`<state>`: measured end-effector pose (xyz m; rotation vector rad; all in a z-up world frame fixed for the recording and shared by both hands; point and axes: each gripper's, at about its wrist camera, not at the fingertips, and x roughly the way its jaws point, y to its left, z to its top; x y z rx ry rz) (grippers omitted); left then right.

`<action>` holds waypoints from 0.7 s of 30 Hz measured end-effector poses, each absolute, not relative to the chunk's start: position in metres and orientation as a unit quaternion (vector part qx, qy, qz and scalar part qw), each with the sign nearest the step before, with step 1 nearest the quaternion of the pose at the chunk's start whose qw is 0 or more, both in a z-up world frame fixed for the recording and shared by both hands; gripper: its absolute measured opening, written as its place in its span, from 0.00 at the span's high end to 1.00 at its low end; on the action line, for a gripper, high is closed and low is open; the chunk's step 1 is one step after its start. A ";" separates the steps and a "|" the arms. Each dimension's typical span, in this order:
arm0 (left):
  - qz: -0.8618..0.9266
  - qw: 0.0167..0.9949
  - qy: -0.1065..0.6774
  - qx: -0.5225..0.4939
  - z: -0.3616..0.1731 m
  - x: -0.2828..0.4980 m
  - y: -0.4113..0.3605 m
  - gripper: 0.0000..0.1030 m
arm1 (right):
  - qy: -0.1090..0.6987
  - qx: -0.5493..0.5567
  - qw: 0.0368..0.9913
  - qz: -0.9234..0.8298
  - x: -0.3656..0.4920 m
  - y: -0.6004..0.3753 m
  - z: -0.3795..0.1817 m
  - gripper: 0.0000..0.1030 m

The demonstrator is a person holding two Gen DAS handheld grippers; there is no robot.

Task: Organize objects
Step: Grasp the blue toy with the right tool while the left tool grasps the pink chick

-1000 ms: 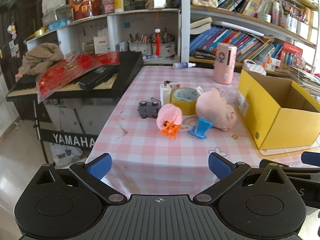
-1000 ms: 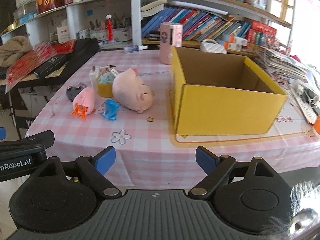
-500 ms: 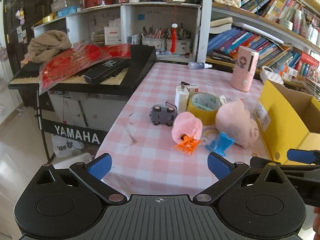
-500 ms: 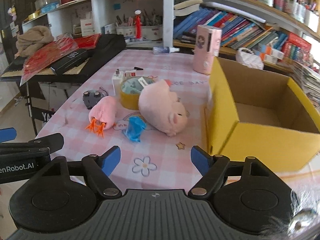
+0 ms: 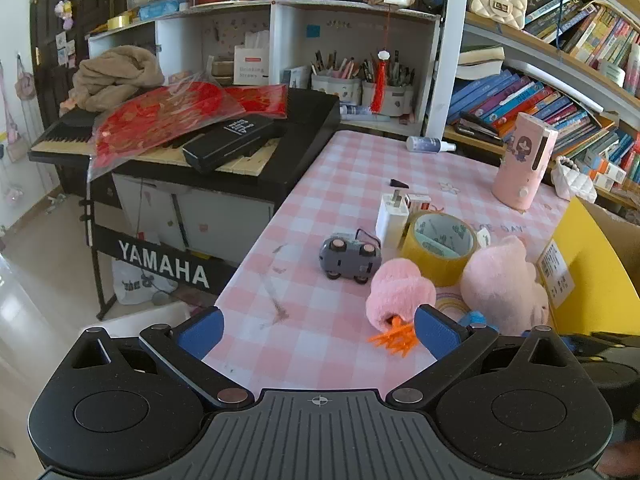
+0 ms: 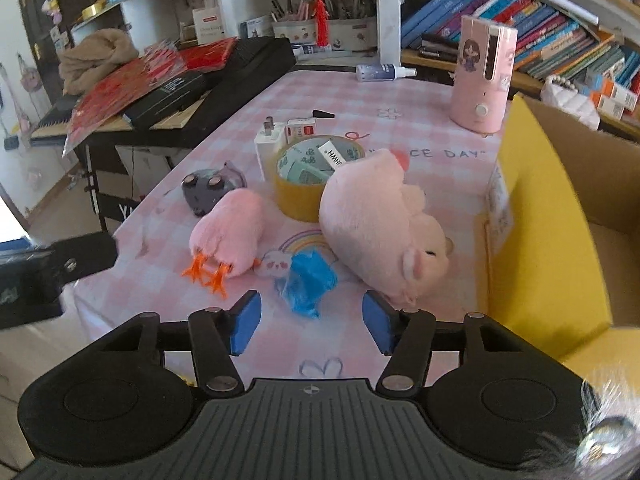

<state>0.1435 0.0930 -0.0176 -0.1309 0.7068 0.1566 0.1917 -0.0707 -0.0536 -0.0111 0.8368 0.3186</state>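
Observation:
On the pink checked table lie a pink plush pig, a small pink plush with orange feet, a blue crumpled toy, a grey toy car, a yellow tape roll and a white charger. An open yellow cardboard box stands to the right. My right gripper is open, just in front of the blue toy. My left gripper is open over the table's near left edge, close to the small plush.
A pink cylinder device and a spray bottle stand at the back. A black Yamaha keyboard with red bags sits left of the table. Bookshelves fill the background.
Both grippers have moved forward and left toward the toys. The right gripper's fingers have come closer together and now frame the blue toy.

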 end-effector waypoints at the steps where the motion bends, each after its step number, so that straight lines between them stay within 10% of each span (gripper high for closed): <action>1: 0.075 0.933 0.345 -0.065 -0.017 0.146 0.093 0.02 | 0.407 0.003 0.900 0.155 0.197 -0.071 -0.056 0.49; 8: 0.042 0.934 0.347 -0.075 -0.016 0.172 0.089 0.03 | 0.430 0.041 0.885 0.173 0.234 -0.071 -0.076 0.73; 21: -0.008 0.900 0.435 -0.039 -0.068 0.248 0.051 0.33 | 0.387 -0.049 0.893 0.224 0.214 -0.085 -0.053 0.75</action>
